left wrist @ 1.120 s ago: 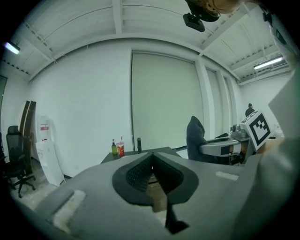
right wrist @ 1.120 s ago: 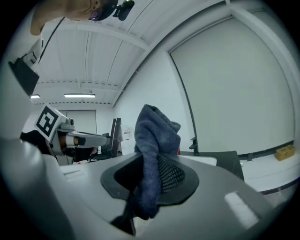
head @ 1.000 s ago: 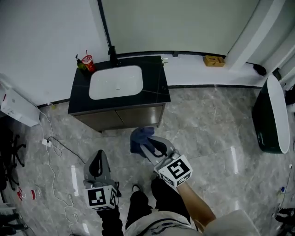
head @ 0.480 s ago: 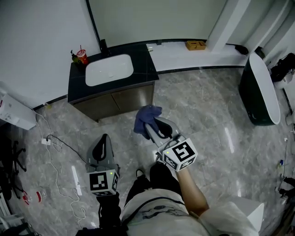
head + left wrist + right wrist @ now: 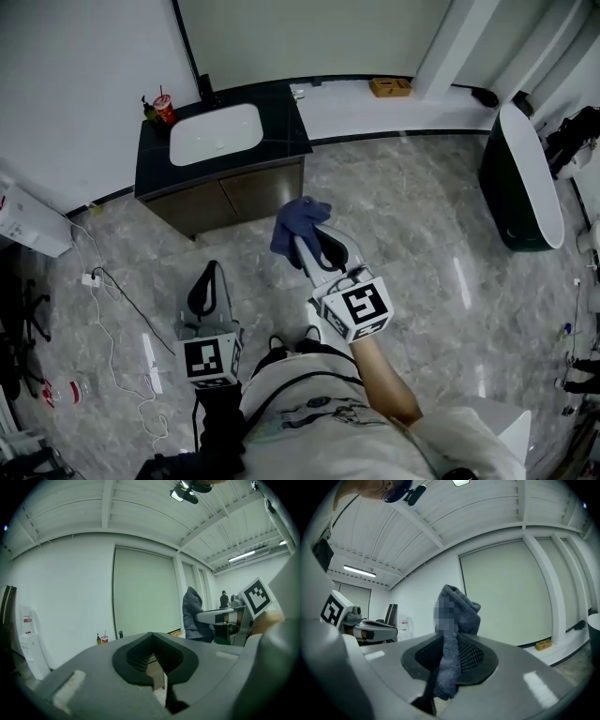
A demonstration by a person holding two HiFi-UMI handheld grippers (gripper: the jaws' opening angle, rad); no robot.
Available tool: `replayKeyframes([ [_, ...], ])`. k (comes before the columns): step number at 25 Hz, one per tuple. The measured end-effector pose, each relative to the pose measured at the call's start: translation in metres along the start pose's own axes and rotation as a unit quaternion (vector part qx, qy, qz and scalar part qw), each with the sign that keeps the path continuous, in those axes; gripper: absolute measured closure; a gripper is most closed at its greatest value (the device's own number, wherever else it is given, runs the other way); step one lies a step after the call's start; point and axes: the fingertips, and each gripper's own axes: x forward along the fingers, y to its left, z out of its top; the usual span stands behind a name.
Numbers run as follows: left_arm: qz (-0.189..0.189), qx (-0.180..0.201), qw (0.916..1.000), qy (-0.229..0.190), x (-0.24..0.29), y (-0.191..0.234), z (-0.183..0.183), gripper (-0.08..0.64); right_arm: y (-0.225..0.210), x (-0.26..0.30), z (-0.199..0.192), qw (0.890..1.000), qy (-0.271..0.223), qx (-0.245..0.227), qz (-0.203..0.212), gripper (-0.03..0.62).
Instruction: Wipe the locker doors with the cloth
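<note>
Right hand-held gripper (image 5: 307, 242) around bunched blue cloth (image 5: 294, 223)

I've got L gripper (image 5: 209, 272) pointing fwd approx level, jaws together, nothing btwn. R gripper (image 5: 311, 242) also level, further fwd, jaws just been closing, clamped on cloth (image 5: 295, 223). R forearm (image 5: 386, 377) bare, outstretched

Grey marble-look floor (image 5: 422, 216). Upper left: dark sink cabinet (image 5: 234, 192) standing. Left side: white cable (image 5: 122, 309) trailing. Lower left: small bottle (image 5: 56, 394) lying. Right edge: dark white-topped container (image 5: 520, 178).
</note>
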Motion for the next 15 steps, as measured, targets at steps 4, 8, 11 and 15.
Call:
replayKeyframes([
  [4, -0.006, 0.003, 1.0, -0.002, 0.002, -0.011, 0.003, 0.558, -0.003, -0.003, 0.001, 1.0, 0.002, 0.001, 0.01, 0.515],
  [8, -0.006, 0.004, 1.0, -0.004, 0.007, -0.015, 0.006, 0.558, -0.003, -0.004, 0.009, 1.0, -0.007, -0.007, 0.016, 0.515],
  [11, -0.008, 0.009, 0.9999, -0.008, 0.011, -0.015, 0.013, 0.558, -0.006, -0.006, 0.012, 1.0, -0.012, -0.002, 0.012, 0.515],
  [15, -0.004, 0.017, 0.9997, -0.014, 0.015, -0.014, 0.02, 0.558, -0.007, -0.007, 0.011, 1.0, -0.015, 0.004, 0.013, 0.515],
])
